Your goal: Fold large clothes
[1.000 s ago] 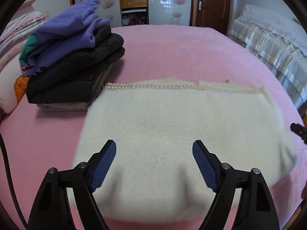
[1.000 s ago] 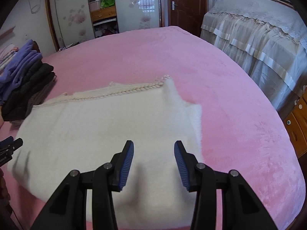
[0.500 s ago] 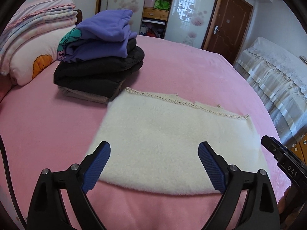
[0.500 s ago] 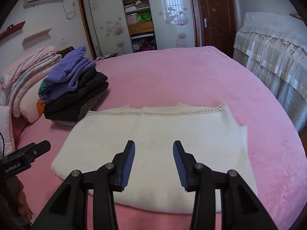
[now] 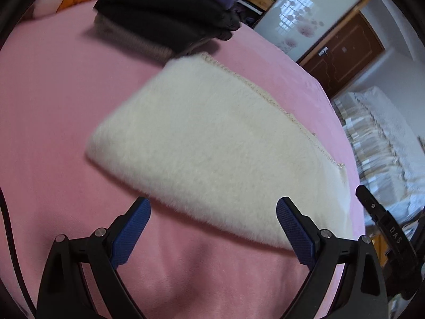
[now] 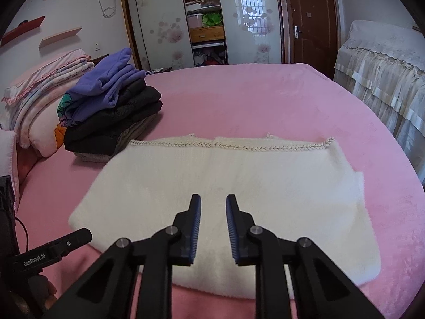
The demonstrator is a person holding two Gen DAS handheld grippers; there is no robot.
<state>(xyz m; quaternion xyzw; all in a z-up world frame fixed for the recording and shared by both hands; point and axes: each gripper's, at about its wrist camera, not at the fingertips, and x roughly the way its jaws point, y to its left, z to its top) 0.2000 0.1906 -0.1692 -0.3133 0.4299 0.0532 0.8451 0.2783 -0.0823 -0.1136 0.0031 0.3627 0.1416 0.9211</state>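
A cream fluffy garment [image 6: 228, 186] lies folded flat on the pink bed, its braided edge on the far side. The left wrist view shows the same garment [image 5: 212, 143] tilted and blurred. My left gripper [image 5: 213, 212] stands wide open just short of the garment's near edge, nothing between its blue pads. My right gripper [image 6: 212, 207] hovers over the garment's near middle; its jaws are closing with a narrow gap and nothing between them. The left gripper's tip [image 6: 79, 235] shows at the left of the right wrist view.
A stack of folded clothes [image 6: 111, 111], purple on top of black and grey, sits on the bed [image 6: 252, 98] left of the garment. Pillows and folded blankets [image 6: 42, 93] lie at the far left. A covered second bed [image 6: 385, 74] stands to the right.
My left gripper rolled and dropped toward the garment's near left edge, opening wider. My right gripper drew back from the garment and its jaws narrowed. The garment lies unmoved.
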